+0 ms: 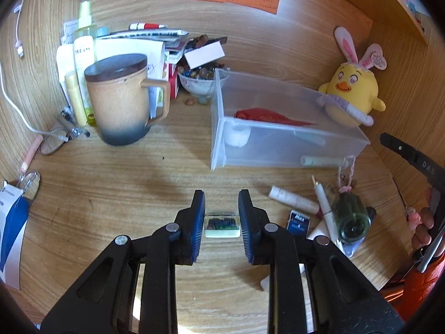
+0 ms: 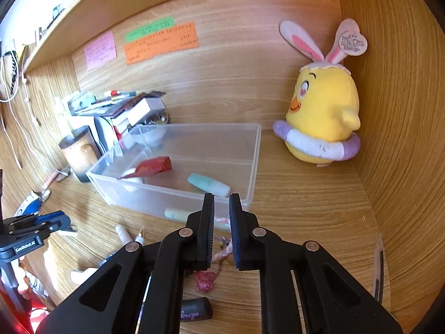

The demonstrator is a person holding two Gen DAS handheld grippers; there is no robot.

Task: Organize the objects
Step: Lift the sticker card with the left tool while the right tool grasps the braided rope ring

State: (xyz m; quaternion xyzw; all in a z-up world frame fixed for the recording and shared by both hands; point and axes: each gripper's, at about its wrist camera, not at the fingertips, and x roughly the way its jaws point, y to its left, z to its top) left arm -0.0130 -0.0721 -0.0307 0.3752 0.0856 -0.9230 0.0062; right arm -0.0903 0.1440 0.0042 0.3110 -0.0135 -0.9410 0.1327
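My left gripper is open with its blue pads on either side of a small clear block with a dark inlay that lies on the wooden desk. A clear plastic bin stands beyond it, holding a red packet and a mint tube. My right gripper hovers narrowly open and empty above the bin's near wall and a pink cord. The left gripper also shows in the right wrist view.
A lidded ceramic mug, bottles, a bowl of beads and stacked books stand at the back left. A yellow chick plush sits at the right corner. Tubes, a green bottle and a card lie right of the left gripper.
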